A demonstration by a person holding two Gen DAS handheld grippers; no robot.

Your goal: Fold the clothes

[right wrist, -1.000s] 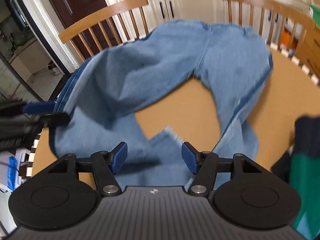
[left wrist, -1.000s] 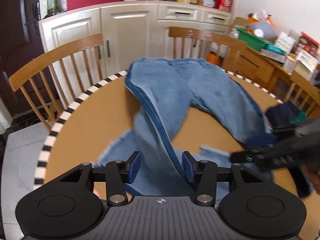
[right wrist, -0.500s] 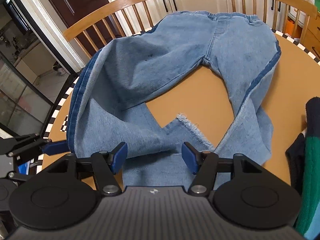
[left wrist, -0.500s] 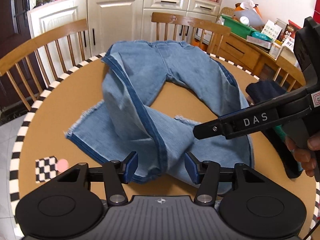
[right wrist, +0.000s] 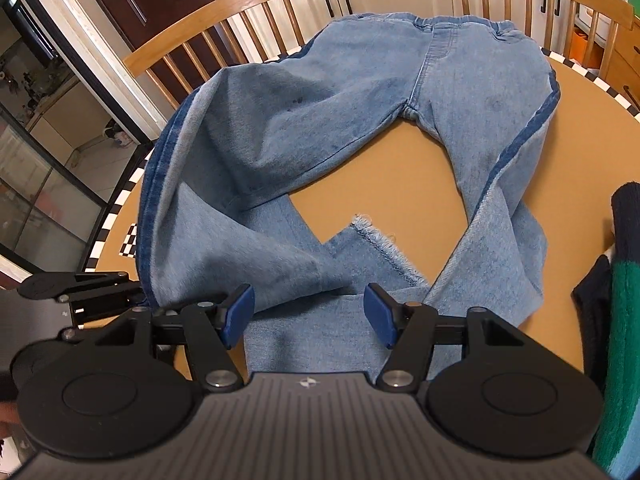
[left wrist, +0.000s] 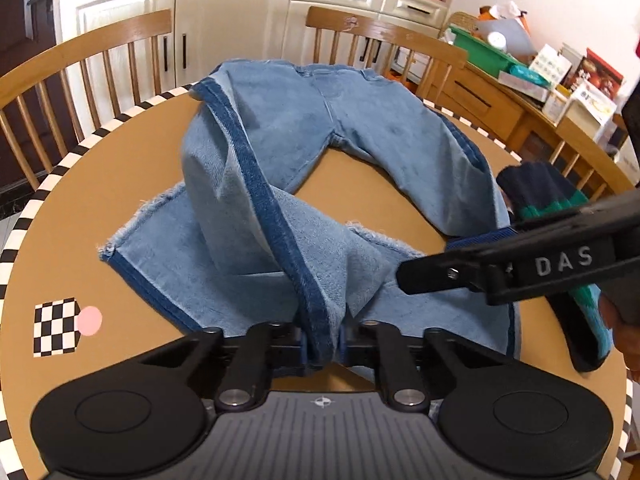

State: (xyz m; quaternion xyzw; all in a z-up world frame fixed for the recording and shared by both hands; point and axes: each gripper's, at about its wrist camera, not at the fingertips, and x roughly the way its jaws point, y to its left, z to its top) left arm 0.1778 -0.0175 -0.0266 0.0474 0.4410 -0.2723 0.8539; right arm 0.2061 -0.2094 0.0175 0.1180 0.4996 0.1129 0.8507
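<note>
Light blue jeans (left wrist: 304,152) with dark side stripes lie on a round brown table (left wrist: 120,168), waistband at the far side, both legs bent back toward me. My left gripper (left wrist: 322,342) is shut on the dark-striped edge of the left leg at the near table edge. My right gripper (right wrist: 307,316) is open and empty, hovering just above the frayed hem (right wrist: 380,248) of the right leg. The right gripper (left wrist: 424,268) also shows from the side in the left wrist view, and the left gripper (right wrist: 136,294) shows at the left of the right wrist view.
A dark navy and green knit garment (left wrist: 560,204) lies at the table's right edge; it also shows in the right wrist view (right wrist: 620,320). Wooden chairs (left wrist: 80,64) ring the table. A checkered marker (left wrist: 54,326) sits near the front left. White cabinets (left wrist: 224,20) stand behind.
My left gripper has closed on the striped edge of the left leg; it was open before. The jeans have settled on the table. The right gripper has lowered toward the frayed hem.
</note>
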